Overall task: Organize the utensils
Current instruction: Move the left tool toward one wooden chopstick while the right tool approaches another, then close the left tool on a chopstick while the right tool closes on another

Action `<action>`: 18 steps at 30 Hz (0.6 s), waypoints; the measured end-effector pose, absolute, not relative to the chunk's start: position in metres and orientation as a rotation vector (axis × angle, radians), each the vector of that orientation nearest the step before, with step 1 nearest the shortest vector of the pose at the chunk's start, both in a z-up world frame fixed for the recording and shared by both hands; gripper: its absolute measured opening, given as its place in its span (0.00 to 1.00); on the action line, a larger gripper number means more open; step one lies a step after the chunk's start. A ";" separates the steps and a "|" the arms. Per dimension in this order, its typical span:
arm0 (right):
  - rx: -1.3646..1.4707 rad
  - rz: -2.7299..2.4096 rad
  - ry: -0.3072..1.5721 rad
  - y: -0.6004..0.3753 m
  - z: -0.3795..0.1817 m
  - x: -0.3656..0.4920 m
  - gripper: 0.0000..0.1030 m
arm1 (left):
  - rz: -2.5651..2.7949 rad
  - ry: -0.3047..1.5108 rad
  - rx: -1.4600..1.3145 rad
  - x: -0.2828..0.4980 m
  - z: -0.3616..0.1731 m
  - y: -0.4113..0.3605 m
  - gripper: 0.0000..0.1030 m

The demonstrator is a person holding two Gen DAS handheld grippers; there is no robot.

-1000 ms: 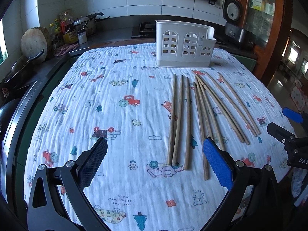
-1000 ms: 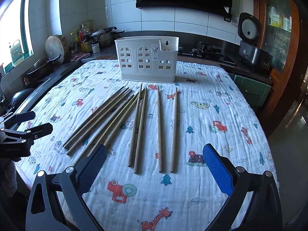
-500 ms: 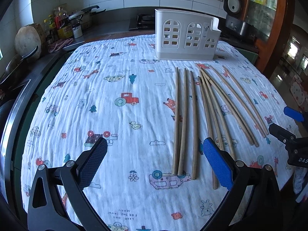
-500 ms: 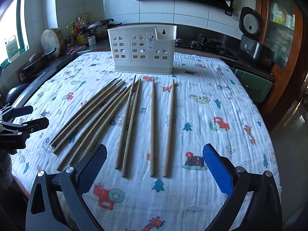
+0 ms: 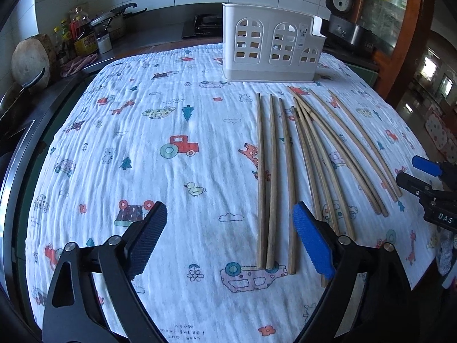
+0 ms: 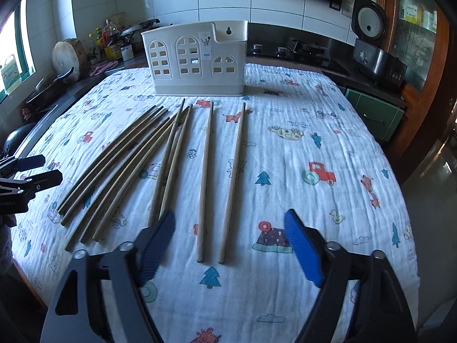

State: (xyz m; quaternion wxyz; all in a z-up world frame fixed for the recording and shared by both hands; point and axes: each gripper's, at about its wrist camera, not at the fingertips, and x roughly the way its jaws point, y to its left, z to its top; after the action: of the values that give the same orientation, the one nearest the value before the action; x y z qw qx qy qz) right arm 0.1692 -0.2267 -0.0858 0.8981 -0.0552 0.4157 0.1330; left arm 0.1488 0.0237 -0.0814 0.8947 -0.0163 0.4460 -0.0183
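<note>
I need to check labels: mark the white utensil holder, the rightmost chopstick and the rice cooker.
white utensil holder (image 6: 197,65), right wrist view, on its front wall.
rightmost chopstick (image 6: 232,180), right wrist view, mid-shaft.
rice cooker (image 6: 368,25), right wrist view, on its raised round lid.

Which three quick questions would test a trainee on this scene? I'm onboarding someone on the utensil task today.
1. True or false: the left gripper or the right gripper grips one of the chopsticks.
2. Where is the white utensil holder? A) upright beyond the chopsticks' far tips; B) lying on top of them; C) at the near table edge.
3. Fill in: the chopsticks lie on a printed ___.

Key:
1. False. Both sets of jaws have just been closing, but nothing is gripped between them.
2. A.
3. cloth.
</note>
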 end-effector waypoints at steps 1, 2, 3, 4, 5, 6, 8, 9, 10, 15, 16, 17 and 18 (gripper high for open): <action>-0.109 0.279 0.867 -0.228 -0.087 0.170 0.64 | -0.045 0.928 -0.033 0.149 -0.082 0.023 0.78; -0.109 0.277 0.870 -0.229 -0.088 0.170 0.63 | -0.053 0.929 -0.034 0.150 -0.083 0.023 0.75; -0.111 0.273 0.873 -0.230 -0.089 0.171 0.60 | -0.062 0.931 -0.035 0.150 -0.083 0.022 0.71; -0.108 0.273 0.876 -0.231 -0.090 0.171 0.57 | -0.071 0.933 -0.036 0.150 -0.084 0.021 0.68; -0.104 0.275 0.879 -0.232 -0.090 0.172 0.55 | -0.080 0.937 -0.036 0.150 -0.086 0.020 0.63; -0.099 0.276 0.885 -0.233 -0.091 0.173 0.53 | -0.089 0.943 -0.034 0.150 -0.088 0.018 0.60; -0.095 0.273 0.890 -0.235 -0.093 0.174 0.50 | -0.102 0.956 -0.032 0.151 -0.092 0.016 0.52; -0.093 0.274 0.891 -0.235 -0.094 0.174 0.47 | -0.110 0.962 -0.033 0.152 -0.093 0.015 0.47; -0.090 0.278 0.893 -0.235 -0.094 0.174 0.43 | -0.118 0.968 -0.037 0.153 -0.095 0.015 0.44; -0.076 0.287 0.897 -0.236 -0.094 0.176 0.37 | -0.141 0.977 -0.039 0.159 -0.096 0.012 0.26; -0.075 0.288 0.898 -0.236 -0.095 0.177 0.36 | -0.143 0.978 -0.038 0.160 -0.097 0.011 0.25; -0.075 0.288 0.899 -0.236 -0.095 0.177 0.35 | -0.149 0.981 -0.040 0.162 -0.097 0.010 0.22; -0.076 0.288 0.901 -0.236 -0.096 0.178 0.33 | -0.153 0.984 -0.042 0.163 -0.097 0.009 0.21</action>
State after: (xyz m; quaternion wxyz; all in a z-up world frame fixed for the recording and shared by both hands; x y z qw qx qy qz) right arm 0.1777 -0.2359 -0.0960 0.8895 -0.0367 0.4338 0.1389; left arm 0.1631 0.0091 -0.0974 0.8784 -0.0203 0.4717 -0.0733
